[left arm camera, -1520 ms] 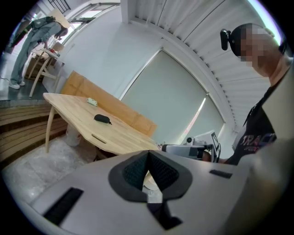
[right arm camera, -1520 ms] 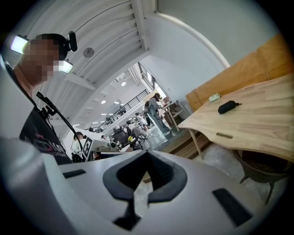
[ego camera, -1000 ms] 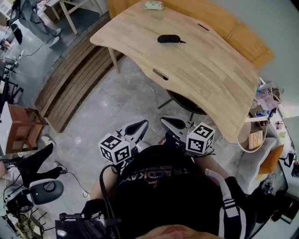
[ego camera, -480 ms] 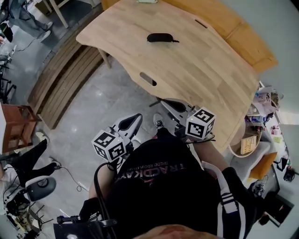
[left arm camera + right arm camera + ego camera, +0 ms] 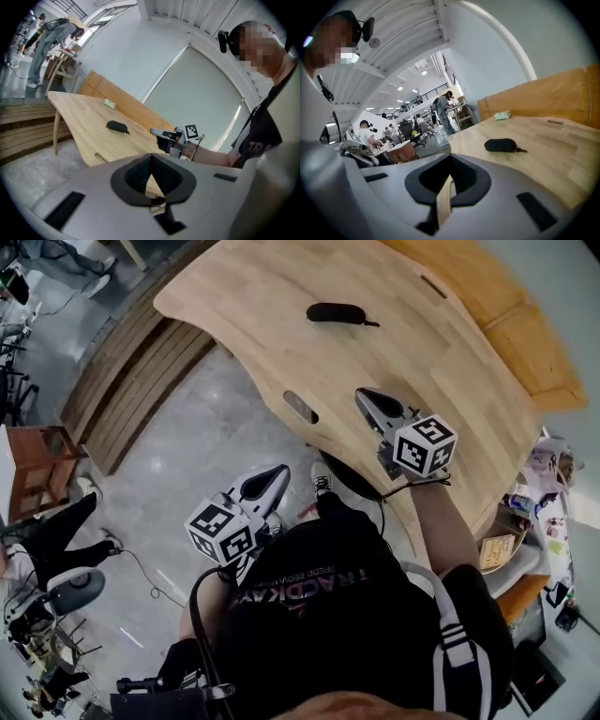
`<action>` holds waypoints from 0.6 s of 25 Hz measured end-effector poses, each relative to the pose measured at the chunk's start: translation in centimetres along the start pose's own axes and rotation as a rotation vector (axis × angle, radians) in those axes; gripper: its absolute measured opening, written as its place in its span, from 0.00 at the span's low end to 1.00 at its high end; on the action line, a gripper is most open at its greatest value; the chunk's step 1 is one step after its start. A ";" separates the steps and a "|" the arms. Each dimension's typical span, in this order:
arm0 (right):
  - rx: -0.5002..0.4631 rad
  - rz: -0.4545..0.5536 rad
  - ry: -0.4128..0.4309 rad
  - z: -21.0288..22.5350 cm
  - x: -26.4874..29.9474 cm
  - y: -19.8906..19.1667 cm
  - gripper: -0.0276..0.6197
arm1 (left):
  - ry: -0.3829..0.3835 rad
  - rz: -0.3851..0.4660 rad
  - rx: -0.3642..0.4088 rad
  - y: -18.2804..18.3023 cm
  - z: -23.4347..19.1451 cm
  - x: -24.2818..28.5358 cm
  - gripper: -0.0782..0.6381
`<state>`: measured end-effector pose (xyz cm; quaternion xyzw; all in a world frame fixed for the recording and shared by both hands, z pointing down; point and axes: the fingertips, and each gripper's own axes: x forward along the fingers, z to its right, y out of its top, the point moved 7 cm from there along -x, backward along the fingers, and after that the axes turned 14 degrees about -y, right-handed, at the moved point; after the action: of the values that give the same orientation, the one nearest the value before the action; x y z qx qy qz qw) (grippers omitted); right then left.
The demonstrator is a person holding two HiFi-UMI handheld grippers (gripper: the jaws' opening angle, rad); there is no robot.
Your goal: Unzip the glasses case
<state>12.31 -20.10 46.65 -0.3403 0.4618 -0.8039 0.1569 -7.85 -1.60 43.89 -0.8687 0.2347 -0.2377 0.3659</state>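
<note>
Glasses case [image 5: 337, 313] on table [image 5: 272, 296], right gripper [image 5: 364, 396] over table, left gripper [image 5: 277, 471] over floor [image 5: 202, 432], all fingers closed (empty)

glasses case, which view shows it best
The right gripper view: the glasses case looks largest there, side-on, its zipper pull showing. The head view and left gripper view show it small and distant.

our left gripper [image 5: 265, 486] hangs near our body on the left, jaws pressed together, nothing between them. our right gripper [image 5: 378, 407] reaches farther out on the right, bare forearm [image 5: 442, 526] extended, jaws likewise together and empty.
</note>
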 end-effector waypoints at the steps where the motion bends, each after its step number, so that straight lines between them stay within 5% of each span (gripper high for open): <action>1: -0.025 -0.011 -0.008 1.2 0.9 0.4 0.07 | 0.014 0.002 -0.005 0.0 -0.2 0.1 0.13; 8: -0.219 -0.137 -0.050 9.4 10.0 3.5 0.07 | 0.098 -0.006 -0.019 0.0 -1.1 0.6 0.13; 12: -0.377 -0.226 -0.054 12.6 15.9 6.0 0.22 | 0.145 0.007 -0.048 -0.1 -1.7 0.1 0.13; 15: -0.410 -0.292 -0.022 14.4 20.3 7.4 0.30 | 0.182 0.019 -0.083 -0.4 -2.3 -0.1 0.13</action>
<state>7.23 -44.57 53.46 -0.4368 0.5596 -0.7037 -0.0284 -9.22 -2.54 45.57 -0.8558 0.2848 -0.3021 0.3088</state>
